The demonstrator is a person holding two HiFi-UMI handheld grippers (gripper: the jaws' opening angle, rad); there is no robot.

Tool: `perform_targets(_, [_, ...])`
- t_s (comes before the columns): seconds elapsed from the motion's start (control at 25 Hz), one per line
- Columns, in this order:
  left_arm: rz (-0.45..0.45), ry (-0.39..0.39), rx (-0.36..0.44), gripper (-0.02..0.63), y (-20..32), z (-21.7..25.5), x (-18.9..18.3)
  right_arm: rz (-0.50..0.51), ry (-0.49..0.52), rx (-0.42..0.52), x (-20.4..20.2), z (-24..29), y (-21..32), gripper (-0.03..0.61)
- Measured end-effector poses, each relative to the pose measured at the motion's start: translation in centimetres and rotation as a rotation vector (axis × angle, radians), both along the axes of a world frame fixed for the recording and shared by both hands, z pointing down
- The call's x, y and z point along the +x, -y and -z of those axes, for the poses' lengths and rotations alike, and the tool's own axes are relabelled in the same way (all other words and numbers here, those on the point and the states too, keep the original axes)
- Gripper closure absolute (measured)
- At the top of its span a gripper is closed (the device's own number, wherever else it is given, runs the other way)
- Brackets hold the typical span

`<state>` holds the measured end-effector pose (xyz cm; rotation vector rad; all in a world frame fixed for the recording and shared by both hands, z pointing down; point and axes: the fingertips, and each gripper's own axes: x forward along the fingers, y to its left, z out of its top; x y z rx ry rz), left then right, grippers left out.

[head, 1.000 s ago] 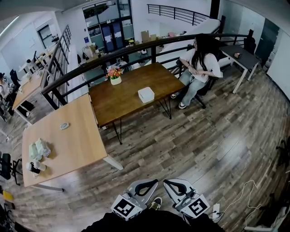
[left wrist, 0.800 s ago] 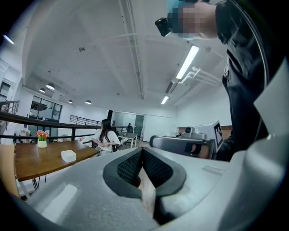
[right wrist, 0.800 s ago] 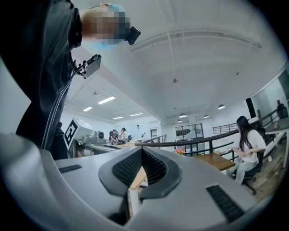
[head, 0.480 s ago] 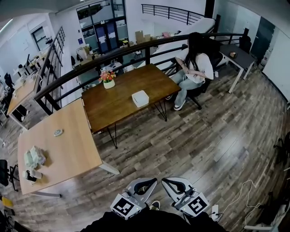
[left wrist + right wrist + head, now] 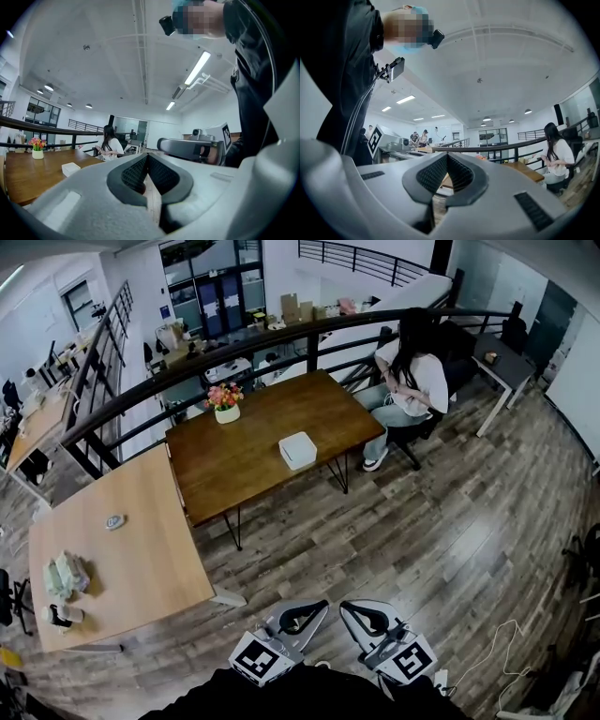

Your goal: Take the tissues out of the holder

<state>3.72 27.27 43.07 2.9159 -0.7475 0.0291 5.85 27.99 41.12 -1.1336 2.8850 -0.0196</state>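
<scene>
**Getting within reach of the tissue box**

Both tools are held low in front of the person, pointing level above the wooden floor (image 5: 422, 540). The left tool (image 5: 314, 610) and the right tool (image 5: 354, 610) sit side by side, each with its jaws pressed together and nothing between them (each tool's own view shows the ribbed pads meeting at the tips).

The likely holder is the white box (image 5: 298, 450) on the dark desk (image 5: 234, 460), near the edge facing the person. It is well apart from both tools, with open floor between. From here it is too small to tell whether a tissue sticks out of its top.

The step in hand, as I judge it, is the approach. To do it well:

- Come up to the desk's near edge so the box is straight ahead, clear of the seated person (image 5: 412, 371) at the far end.
- Open the jaws before reaching, not over the box.
- Steady the box's side with one tool, since a light box would probably lift along with the tissue.
- Pinch the tissue at the slot from above with the other tool and draw it straight up.
</scene>
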Motion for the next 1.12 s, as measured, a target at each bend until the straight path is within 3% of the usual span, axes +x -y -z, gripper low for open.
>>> perform_targets(0.48, [-0.045,-0.014,-0.010,0.618,9.9,-0.2,-3.7,-0.045,-0.027,-0.026,-3.3,-0.4,9.6,0.577])
perform_targets(0.84, [-0.025,-0.042,-0.042,0.618,14.6,-0.5,-6.9,-0.042,-0.035,-0.037,-6.2,-0.7,14.1,0.577])
perform_targets(1.12, [-0.021,-0.022,-0.035,0.618,17.6,-0.8,-7.2,-0.033,-0.030,-0.047,-6.3,-0.9,17.6,0.577])
